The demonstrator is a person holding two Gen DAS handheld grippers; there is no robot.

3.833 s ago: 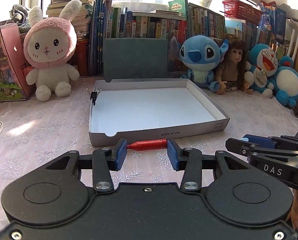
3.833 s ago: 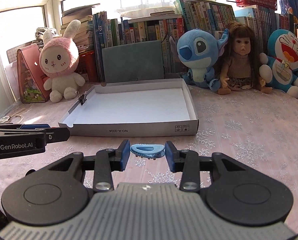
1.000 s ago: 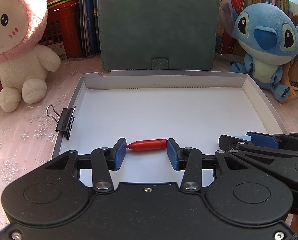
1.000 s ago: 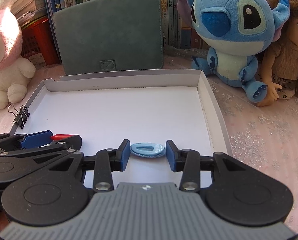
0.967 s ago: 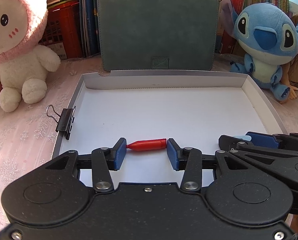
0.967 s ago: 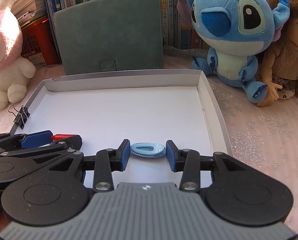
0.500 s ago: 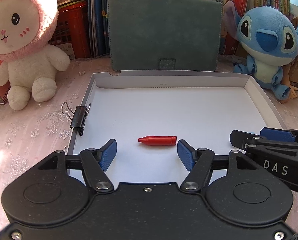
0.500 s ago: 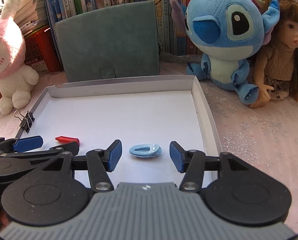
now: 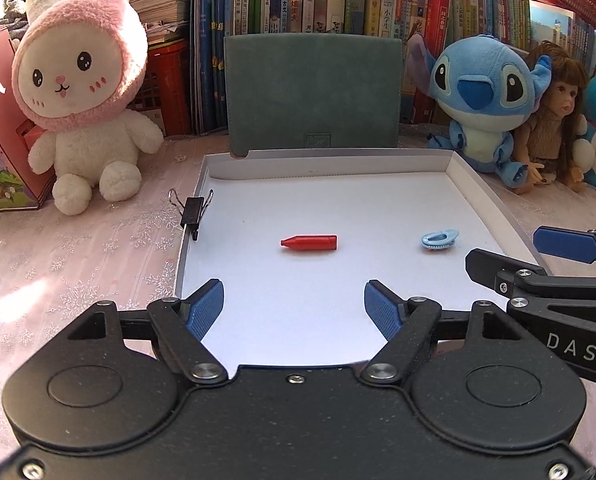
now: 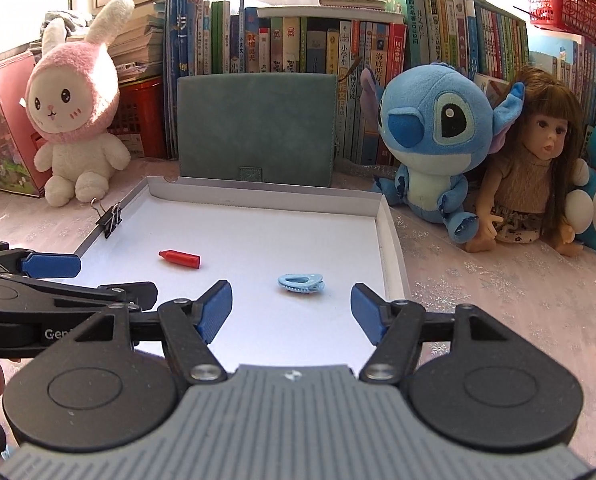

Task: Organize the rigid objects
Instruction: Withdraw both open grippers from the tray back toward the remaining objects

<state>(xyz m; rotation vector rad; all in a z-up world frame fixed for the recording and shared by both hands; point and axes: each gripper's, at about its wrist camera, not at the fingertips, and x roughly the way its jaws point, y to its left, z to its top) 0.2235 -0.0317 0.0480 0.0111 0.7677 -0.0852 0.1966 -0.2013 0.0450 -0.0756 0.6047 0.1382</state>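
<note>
The counter (image 9: 57,264), under a pale pink snowflake cloth, runs ahead of both claws to a row of books (image 10: 318,40) at the back. A shallow white tray (image 9: 494,204) lies straight ahead of the claws, and a green case (image 9: 314,92) stands upright just beyond its far wall. A pink rabbit (image 9: 81,92) sits beyond the tray to the left of the left claw; a blue plush (image 10: 430,132) and a doll (image 10: 538,168) sit to the right, past the right claw. The left claw (image 9: 293,306) hangs over the tray's near part with its jaws spread, having just been opening, and nothing is between them. The right claw (image 10: 290,306) is just beside it on the right, its jaws likewise spread after opening and empty. A red crayon (image 9: 309,243) lies flat on the tray floor a little ahead of the left claw, tip to the left. A light blue clip (image 10: 301,282) lies on the tray floor just ahead of the right claw, apart from the crayon and nearer the tray's right wall. A black binder clip (image 9: 191,212) grips the tray's left wall, ahead and left of the left claw.
</note>
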